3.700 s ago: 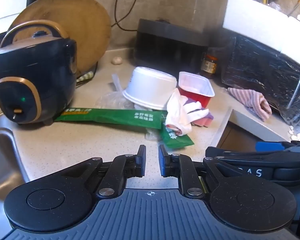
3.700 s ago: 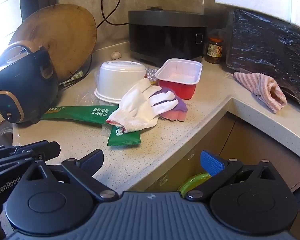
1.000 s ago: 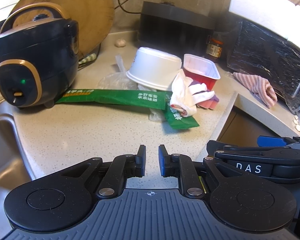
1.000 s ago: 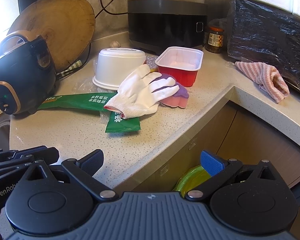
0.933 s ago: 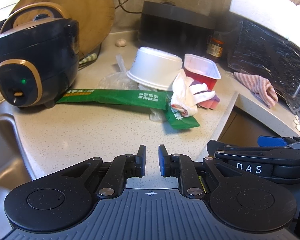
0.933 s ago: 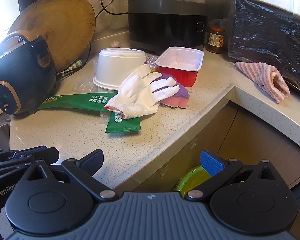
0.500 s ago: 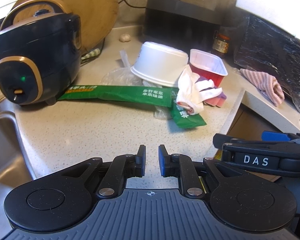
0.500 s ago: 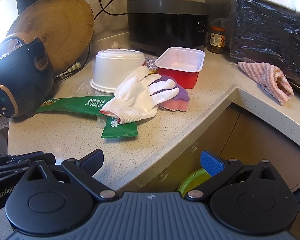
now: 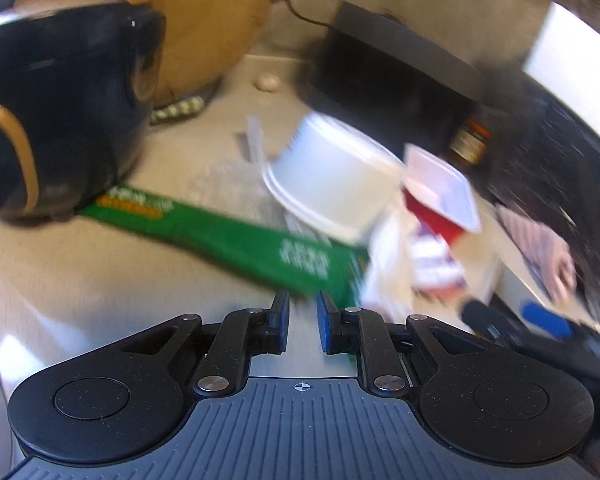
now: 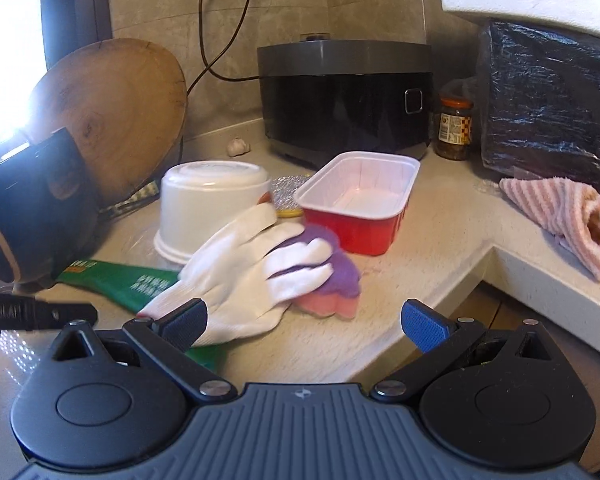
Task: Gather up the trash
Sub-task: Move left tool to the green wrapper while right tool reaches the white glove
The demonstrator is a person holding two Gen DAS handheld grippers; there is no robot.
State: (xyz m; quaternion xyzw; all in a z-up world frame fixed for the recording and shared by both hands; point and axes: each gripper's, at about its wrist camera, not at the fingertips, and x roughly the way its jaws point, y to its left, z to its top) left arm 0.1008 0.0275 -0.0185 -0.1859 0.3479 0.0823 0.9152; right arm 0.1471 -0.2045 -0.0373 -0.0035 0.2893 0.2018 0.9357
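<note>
Your right gripper [image 10: 306, 320] hovers low over the counter [image 10: 440, 236] with its fingers spread wide and holding nothing; the white glove [image 10: 252, 272] lies directly ahead, its cuff almost at your left-hand fingertip and its finger ends pointing away and to the right. The glove's long axis runs diagonally, from near-left to far-right, so it crosses the gap between your fingers at a slant rather than squarely. It rests on a purple and pink sponge [image 10: 332, 288] and overlaps a long green wrapper [image 10: 116, 280] that stretches off to the left toward a dark rice cooker [image 10: 32, 208]. Behind the glove sit an upturned white bowl [image 10: 208, 204] and a red tray [image 10: 360, 200] with a white lining. Your left gripper [image 9: 302, 320] has its fingers drawn nearly together with only a narrow slot between them, gripping nothing; its view is heavily blurred. In that view the green wrapper [image 9: 236, 240] lies just beyond the fingertips, its length running from far-left to near-right across them. Your right gripper looks nearer the glove, your left nearer the wrapper.
</note>
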